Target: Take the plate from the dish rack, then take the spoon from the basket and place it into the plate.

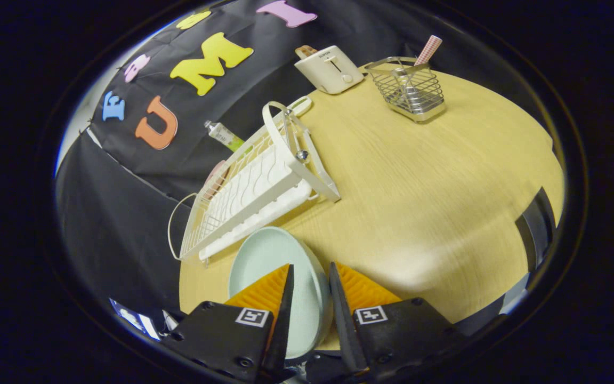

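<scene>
Toaster (329,68) (bread slice in it), tube (224,135), round wooden table (435,202)

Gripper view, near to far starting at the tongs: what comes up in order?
Tongs closed on the rim of the pale plate → white dish rack → wire basket with the spoon handle, toaster beside it.

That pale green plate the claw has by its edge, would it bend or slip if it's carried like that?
The plate looks rigid, so it probably won't bend. Its surface seems smooth and glossy, so it may slip between the claw fingers. Held only by the rim, near the dish rack, it could tilt downward under its own weight.
</scene>
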